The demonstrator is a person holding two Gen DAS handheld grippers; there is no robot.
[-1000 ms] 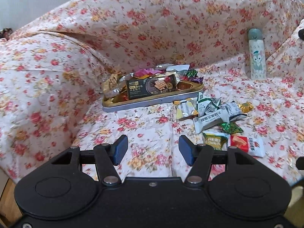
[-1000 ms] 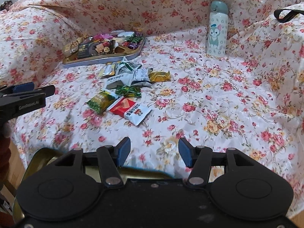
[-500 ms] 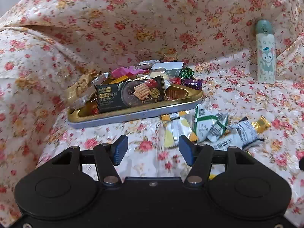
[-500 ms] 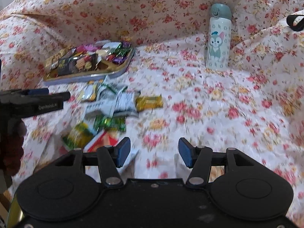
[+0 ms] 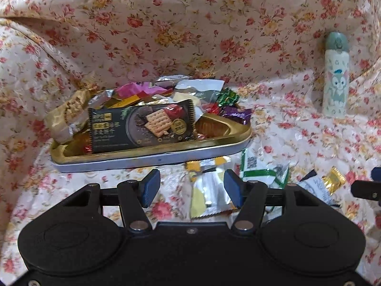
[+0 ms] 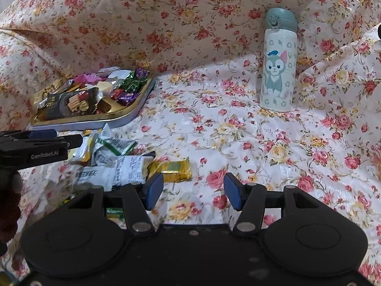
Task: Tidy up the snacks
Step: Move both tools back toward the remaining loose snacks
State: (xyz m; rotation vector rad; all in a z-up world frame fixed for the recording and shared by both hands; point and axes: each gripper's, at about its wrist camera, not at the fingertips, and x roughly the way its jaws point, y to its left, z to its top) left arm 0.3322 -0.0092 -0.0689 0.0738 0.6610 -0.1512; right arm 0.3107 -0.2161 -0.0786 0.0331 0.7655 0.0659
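A gold tray (image 5: 223, 128) (image 6: 133, 109) piled with wrapped snacks, a black cracker packet (image 5: 142, 126) on top, lies on the floral cloth. Loose snacks lie in front of it: a silver and yellow packet (image 5: 204, 195), a white and green packet (image 5: 264, 169) (image 6: 114, 143), a white packet (image 6: 123, 171) and a gold bar (image 6: 173, 169). My left gripper (image 5: 190, 187) hovers open just short of the tray, the silver and yellow packet below its gap. My right gripper (image 6: 193, 190) is open over bare cloth, its left finger next to the gold bar. The left gripper's side (image 6: 35, 147) shows at the right wrist view's left edge.
A cat-print bottle (image 6: 277, 64) (image 5: 335, 76) with a green cap stands upright at the back right. The floral cloth (image 6: 238, 131) rises into a draped wall behind the tray and folds up on the right. A dark sleeve (image 6: 8, 209) shows at the left edge.
Both grippers have moved forward and down toward the snacks; the tray and loose packets now look larger and nearer. The red-and-white and green packets have slipped under the right gripper's body. Jaw gaps are unchanged.
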